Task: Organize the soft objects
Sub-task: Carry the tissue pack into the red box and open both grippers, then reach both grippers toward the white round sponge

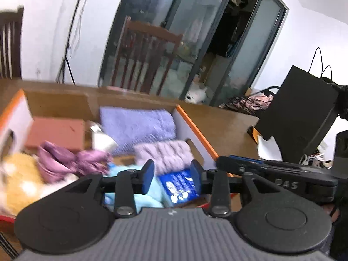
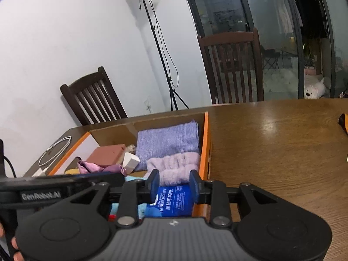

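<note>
An orange-edged cardboard box [image 1: 196, 128] [image 2: 206, 143] on the wooden table holds soft things: a folded lavender towel [image 1: 137, 126] [image 2: 167, 140], a pale purple fuzzy cloth [image 1: 163, 155] [image 2: 174, 167], a blue handkerchief tissue pack [image 1: 178, 183] [image 2: 171, 200], a crumpled purple cloth [image 1: 69, 161] [image 2: 97, 167], a light blue cloth [image 1: 134, 187] and a yellow plush [image 1: 17, 174]. My left gripper [image 1: 171, 175] is open above the box's near end, empty. My right gripper [image 2: 174, 183] is open above the tissue pack, empty.
A reddish-brown block [image 1: 56, 133] [image 2: 106, 154] and a small white box [image 2: 130, 163] also lie in the box. A white cable [image 2: 54, 150] lies left of the box. A black bag [image 1: 300, 108] stands at the right. Chairs [image 2: 232, 65] stand behind the table [image 2: 271, 152].
</note>
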